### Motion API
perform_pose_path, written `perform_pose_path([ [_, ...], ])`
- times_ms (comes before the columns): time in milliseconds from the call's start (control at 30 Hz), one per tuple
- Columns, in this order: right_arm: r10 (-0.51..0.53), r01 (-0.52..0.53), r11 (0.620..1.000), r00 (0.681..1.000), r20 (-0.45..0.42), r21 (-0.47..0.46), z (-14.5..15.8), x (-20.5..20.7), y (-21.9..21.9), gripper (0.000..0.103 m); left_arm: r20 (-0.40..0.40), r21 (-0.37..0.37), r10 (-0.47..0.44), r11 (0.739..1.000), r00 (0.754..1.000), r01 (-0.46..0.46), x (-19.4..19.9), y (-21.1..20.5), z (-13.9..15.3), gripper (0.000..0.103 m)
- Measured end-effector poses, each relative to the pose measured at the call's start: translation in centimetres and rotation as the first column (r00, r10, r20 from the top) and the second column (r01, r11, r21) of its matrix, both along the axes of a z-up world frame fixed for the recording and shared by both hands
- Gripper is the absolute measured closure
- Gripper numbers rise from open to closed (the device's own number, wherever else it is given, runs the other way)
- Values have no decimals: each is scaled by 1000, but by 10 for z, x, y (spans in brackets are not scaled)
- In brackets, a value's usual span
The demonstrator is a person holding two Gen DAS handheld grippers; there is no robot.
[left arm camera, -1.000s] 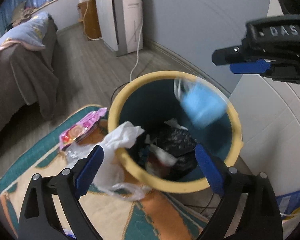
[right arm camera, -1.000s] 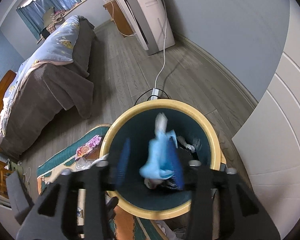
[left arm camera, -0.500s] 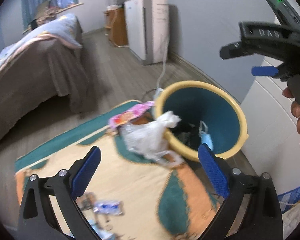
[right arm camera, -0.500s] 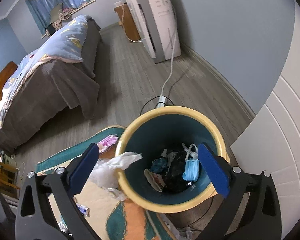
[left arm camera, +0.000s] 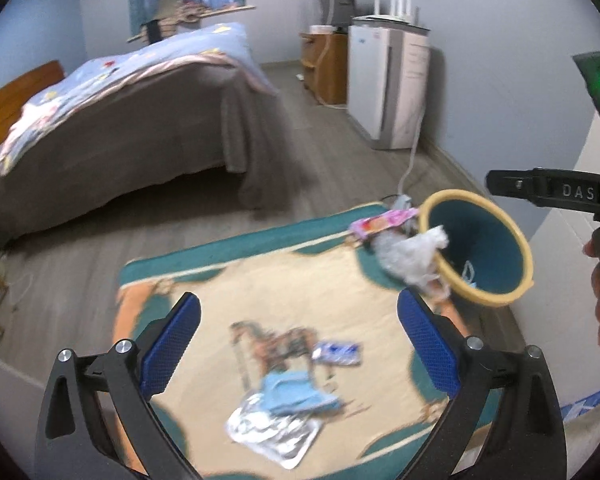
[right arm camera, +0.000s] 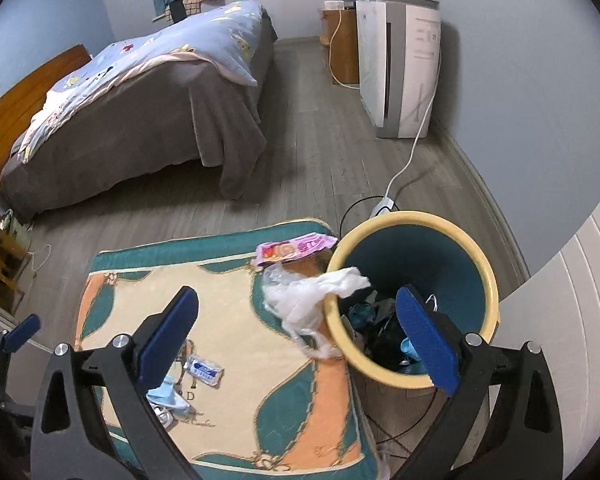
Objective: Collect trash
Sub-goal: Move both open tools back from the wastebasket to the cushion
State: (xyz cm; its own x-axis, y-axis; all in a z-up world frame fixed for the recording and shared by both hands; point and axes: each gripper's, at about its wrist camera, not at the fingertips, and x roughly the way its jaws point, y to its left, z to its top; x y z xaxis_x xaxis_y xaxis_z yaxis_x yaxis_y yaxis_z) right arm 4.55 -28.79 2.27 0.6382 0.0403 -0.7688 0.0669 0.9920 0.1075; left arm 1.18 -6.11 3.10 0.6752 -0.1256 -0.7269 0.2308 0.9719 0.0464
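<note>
Patterned rug (left arm camera: 300,304) bears litter; bin (right arm camera: 410,300) at its edge; both grippers (left arm camera: 298,344) (right arm camera: 296,336) spread, empty.

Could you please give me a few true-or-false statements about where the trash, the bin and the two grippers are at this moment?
1. Both grippers are open and empty. True: left gripper, right gripper.
2. The white plastic bag lies wholly inside the bin. False: it drapes over the rim onto the rug.
3. A blue face mask lies on the rug. True.
4. The pink wrapper is in the bin. False: it lies on the rug beside it.
5. The silver foil packet sits on the bed. False: it lies on the rug.
</note>
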Motion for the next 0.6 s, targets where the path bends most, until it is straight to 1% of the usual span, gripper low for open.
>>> perform_pose_path([
  [67,-6,6,1000,1000,3,-5,0,-5,9,6,-5,2,27,1000,1000,-27,-8,17,0,6],
  [200,-5,5,1000,1000,14,25,0,-16,27,6,-4,-22,77,997,997,-77,-22,46,-2,6],
  [267,-1,1,1000,1000,25,11,0,-21,37,6,-8,-27,100,995,995,-100,-26,59,-5,6],
  [400,8,-7,999,1000,30,-45,-4,-28,55,6,-8,-20,144,989,990,-144,-31,83,-15,6],
  [467,10,-8,998,1000,25,-69,-10,-31,62,6,-27,-15,161,987,987,-162,-31,93,-25,6],
  [533,10,-9,998,1000,15,-67,-20,-35,67,6,-49,1,167,986,985,-168,-29,98,-35,6],
  [600,6,-7,998,1000,-21,-59,-35,-36,72,6,-79,24,167,986,983,-165,-28,101,-48,6],
])
